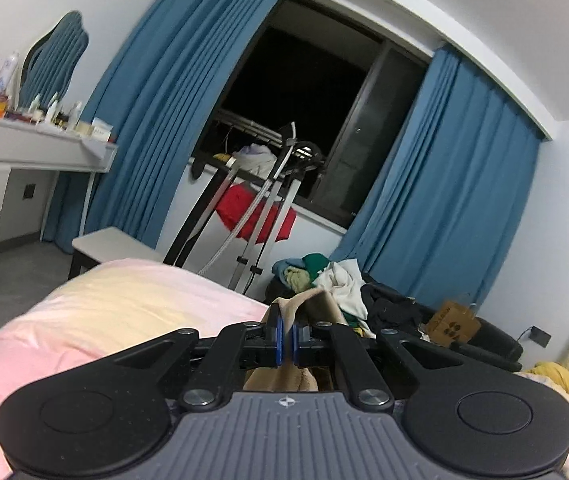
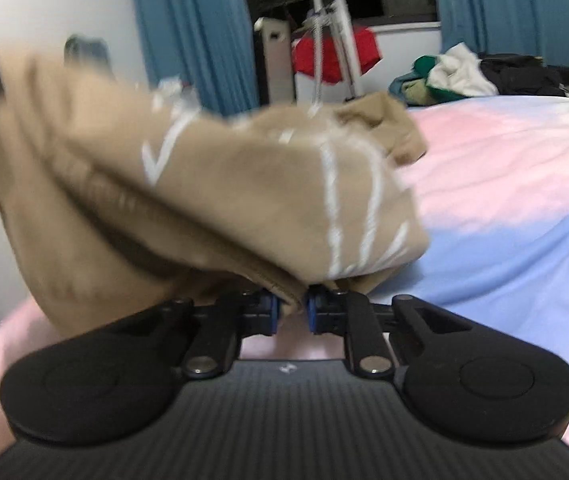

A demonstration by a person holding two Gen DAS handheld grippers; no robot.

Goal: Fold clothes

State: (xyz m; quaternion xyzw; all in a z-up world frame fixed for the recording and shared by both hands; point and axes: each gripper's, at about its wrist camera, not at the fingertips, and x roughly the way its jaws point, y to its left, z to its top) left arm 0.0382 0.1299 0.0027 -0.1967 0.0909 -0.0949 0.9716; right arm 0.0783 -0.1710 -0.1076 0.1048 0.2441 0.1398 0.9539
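A tan garment with white line print (image 2: 212,184) is held between both grippers above the bed. My right gripper (image 2: 291,310) is shut on its lower hem, and the cloth bunches up and spreads to the left, blurred. My left gripper (image 1: 285,338) is shut on another part of the same tan garment (image 1: 316,300), which sticks out past the fingertips and hangs below them. The far left of the right wrist view shows a dark shape at the cloth's other end, too blurred to identify.
The bed sheet is pink, yellow and pale blue (image 1: 104,312) (image 2: 504,208). A pile of mixed clothes (image 1: 332,280) (image 2: 456,72) lies at the bed's far side. A drying rack with a red garment (image 1: 256,212), blue curtains, a white dresser (image 1: 24,152) and a cardboard box (image 1: 452,324) stand beyond.
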